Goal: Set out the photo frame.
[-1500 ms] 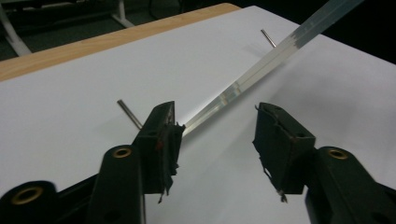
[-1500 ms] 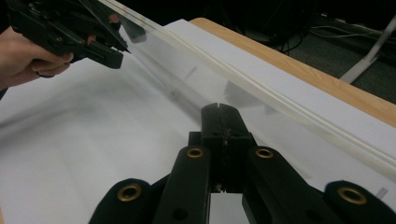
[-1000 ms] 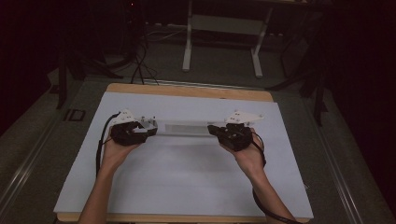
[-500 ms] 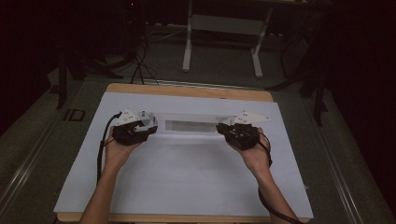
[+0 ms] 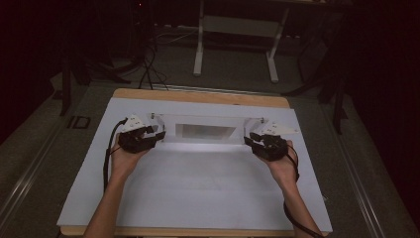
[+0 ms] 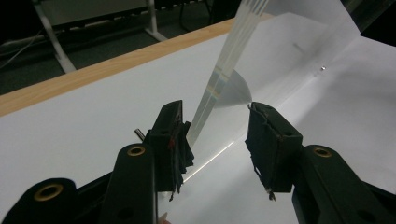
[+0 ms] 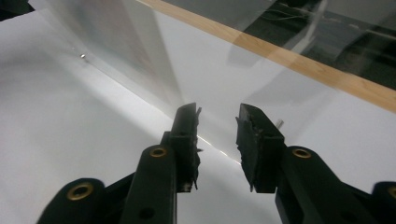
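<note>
High view is showing the clear acrylic panel (image 5: 205,131) lying on the white worktop (image 5: 198,198) between the left gripper (image 5: 159,135), closing half-open fingers around its edge, and the right gripper (image 5: 250,140), just opening, apparently releasing before withdrawing.

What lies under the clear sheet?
The clear sheet rests on the white table cover, which shows through it. The wooden table beneath is covered, except its edges.

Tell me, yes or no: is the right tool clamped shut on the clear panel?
No: the right tool stands open, its jaws apart beside the clear panel.
</note>
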